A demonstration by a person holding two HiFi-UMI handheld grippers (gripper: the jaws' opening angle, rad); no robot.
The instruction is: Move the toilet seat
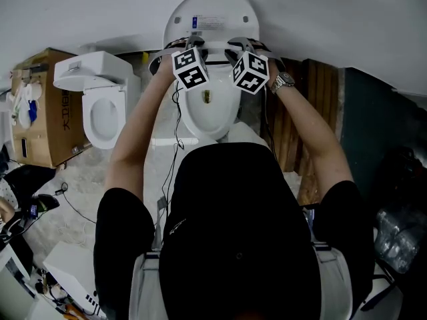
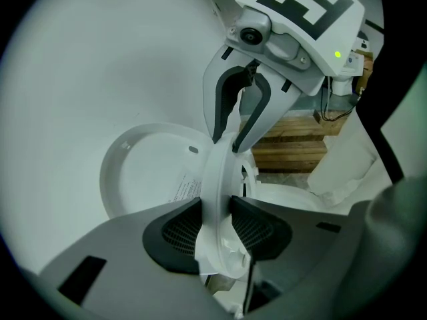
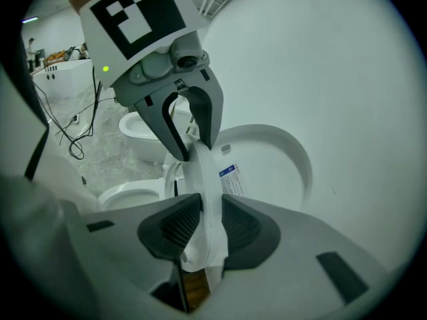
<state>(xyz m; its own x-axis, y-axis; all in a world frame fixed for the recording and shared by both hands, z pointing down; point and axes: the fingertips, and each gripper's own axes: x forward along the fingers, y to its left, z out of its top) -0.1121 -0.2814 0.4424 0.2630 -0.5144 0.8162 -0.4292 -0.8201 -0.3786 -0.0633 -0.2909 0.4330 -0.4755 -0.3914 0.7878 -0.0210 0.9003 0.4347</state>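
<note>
Seat held up by two grippers
Left gripper and right gripper each pinch the thin white plastic toilet seat ring at 12 o'clock, likely to keep it level near the white raised lid.

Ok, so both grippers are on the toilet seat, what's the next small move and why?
Probably tip the seat gently back until it rests on the lid, without letting go. The left gripper and right gripper clamp it nearly upright, with a gap to the lid leaning on the wall; released there, it could drop.
</note>
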